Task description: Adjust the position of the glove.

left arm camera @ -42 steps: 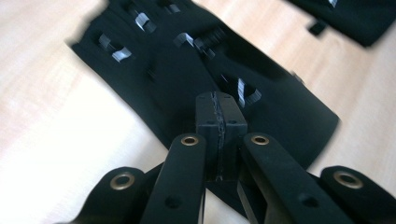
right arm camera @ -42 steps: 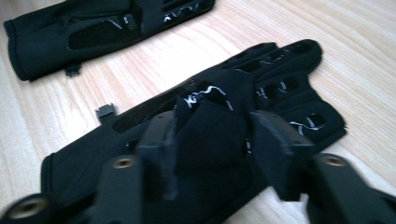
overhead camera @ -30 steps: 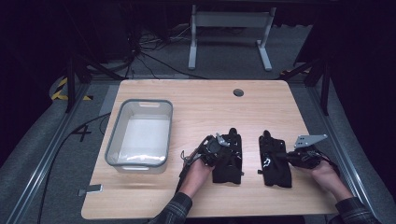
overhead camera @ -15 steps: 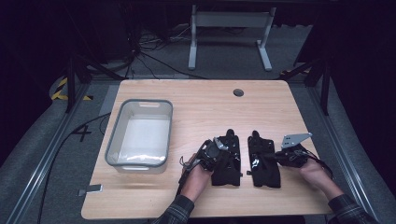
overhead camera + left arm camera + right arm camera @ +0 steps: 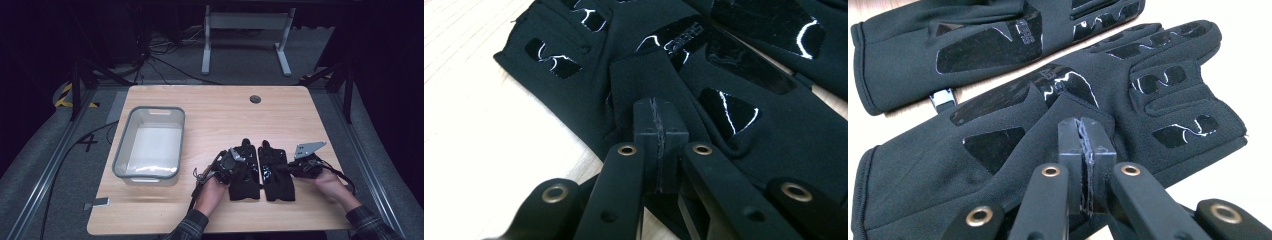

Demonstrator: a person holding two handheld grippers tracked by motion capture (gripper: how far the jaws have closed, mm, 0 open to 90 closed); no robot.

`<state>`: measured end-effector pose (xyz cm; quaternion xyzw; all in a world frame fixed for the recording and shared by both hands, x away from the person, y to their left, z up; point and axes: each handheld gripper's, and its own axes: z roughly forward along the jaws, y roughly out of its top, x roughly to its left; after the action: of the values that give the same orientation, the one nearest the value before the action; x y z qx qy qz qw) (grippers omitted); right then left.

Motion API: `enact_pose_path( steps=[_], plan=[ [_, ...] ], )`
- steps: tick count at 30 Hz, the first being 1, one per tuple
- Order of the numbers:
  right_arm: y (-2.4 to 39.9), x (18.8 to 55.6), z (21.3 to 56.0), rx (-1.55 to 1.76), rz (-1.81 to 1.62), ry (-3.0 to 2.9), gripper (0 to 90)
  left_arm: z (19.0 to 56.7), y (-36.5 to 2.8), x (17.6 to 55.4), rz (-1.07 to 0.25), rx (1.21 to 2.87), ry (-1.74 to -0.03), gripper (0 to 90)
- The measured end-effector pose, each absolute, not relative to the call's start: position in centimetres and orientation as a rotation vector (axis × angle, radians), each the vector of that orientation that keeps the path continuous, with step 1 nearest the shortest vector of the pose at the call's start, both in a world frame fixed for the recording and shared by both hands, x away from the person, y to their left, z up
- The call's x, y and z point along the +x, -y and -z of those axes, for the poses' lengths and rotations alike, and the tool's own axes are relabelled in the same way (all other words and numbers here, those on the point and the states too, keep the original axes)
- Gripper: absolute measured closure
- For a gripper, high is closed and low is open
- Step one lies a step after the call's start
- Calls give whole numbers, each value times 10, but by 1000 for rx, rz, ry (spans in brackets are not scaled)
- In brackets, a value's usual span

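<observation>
Nearest the person, two black fabric gloves with glossy rubbery grip patches are laid flat, side by side and almost touching, on the near right part of the pale wooden desk. The left gripper rests on the left glove, and in the left gripper view its jaws are seen pressed together on a raised fold of that glove's cloth. The right gripper lies over the right glove; in the right gripper view its jaws are likewise closed, with a pinch of the fabric caught at their tip.

The gloves are judged to be light, soft and limp, so sagging and folding are to be expected once they are lifted. A hold on the matte cloth, at the cuff or a pinched ridge, is thought surer than one on the shiny patches, which may slide or stick.

Farther off, towards the left, a grey-rimmed translucent plastic bin stands empty, well apart from the gloves.
</observation>
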<state>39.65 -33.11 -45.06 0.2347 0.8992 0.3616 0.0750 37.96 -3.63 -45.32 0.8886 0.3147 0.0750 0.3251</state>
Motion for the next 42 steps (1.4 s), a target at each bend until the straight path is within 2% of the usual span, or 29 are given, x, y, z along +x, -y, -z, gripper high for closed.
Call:
enact_pose_path(
  steps=[5, 6, 9, 13, 16, 19, 22, 25, 33, 42],
  plan=[
    [332, 396, 450, 701, -1086, -2696, 870, 450, 33, 379, -202, 2307, -825, 872],
    [335, 395, 447, 705, -1089, -2681, 866, 448, 31, 379, -208, 2298, -827, 825],
    [340, 393, 443, 716, -1106, -2664, 874, 441, 21, 376, -226, 2263, -857, 789],
    [348, 389, 439, 728, -1096, -2640, 891, 446, 11, 376, -203, 2242, -928, 633],
    [352, 387, 442, 739, -1069, -2645, 892, 449, 12, 378, -188, 2250, -941, 584],
    [355, 388, 446, 747, -1033, -2650, 894, 453, 16, 378, -178, 2271, -939, 572],
    [355, 388, 448, 747, -1006, -2657, 894, 455, 19, 378, -186, 2287, -927, 577],
    [353, 388, 449, 740, -986, -2660, 895, 455, 20, 377, -188, 2289, -922, 625],
    [353, 387, 450, 745, -983, -2656, 896, 454, 20, 380, -180, 2296, -926, 846],
    [351, 385, 450, 737, -996, -2669, 896, 446, 10, 385, -118, 2175, -967, 869]
  ],
)
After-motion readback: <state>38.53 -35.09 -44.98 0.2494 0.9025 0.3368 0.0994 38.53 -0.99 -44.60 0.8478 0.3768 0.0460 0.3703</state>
